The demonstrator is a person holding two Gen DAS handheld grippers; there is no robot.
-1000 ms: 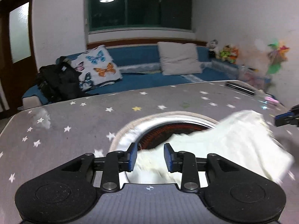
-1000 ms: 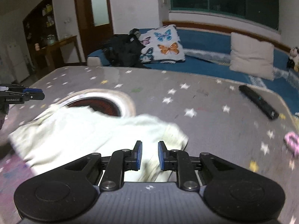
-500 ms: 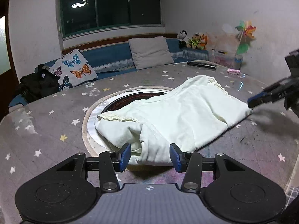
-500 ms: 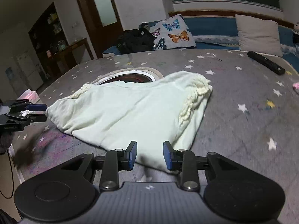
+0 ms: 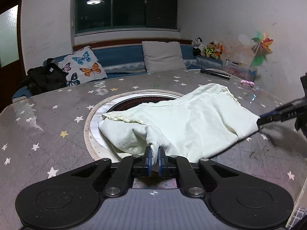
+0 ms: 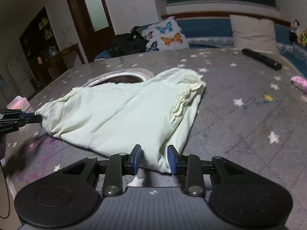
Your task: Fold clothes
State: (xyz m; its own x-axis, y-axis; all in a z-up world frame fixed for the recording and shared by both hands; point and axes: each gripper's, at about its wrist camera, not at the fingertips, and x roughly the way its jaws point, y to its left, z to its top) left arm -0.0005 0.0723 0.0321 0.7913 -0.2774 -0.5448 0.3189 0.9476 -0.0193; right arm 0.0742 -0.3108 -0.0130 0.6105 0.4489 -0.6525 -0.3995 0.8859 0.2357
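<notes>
The pale yellow garment (image 5: 191,118) lies spread on the star-patterned grey bench (image 5: 48,126), its far edge draped over the round rimmed opening (image 5: 90,122) set into the bench top. Taking that opening as the landmark, most of the cloth lies on the near side of it and stretches away to the right in the left wrist view.

The left tool (image 5: 154,154) is clenched on a bunched fold at the garment's near edge, just in front of the opening; its jaws have just been closing, and the blue pads (image 5: 148,156) press the cloth from both sides.

The right tool (image 6: 154,156) sits at the garment's other near corner, well apart from the opening. Its jaws have just been closing, yet a gap remains: the corner of cloth lies between the blue pads (image 6: 137,159) without being pinched by them, so this tool is released.

A gathered, frilly hem (image 6: 189,92) runs along the side of the garment away from the opening. Beyond the opening, a black remote (image 6: 262,59) lies near the bench's far edge and a small pink object (image 6: 299,83) to its right.
</notes>
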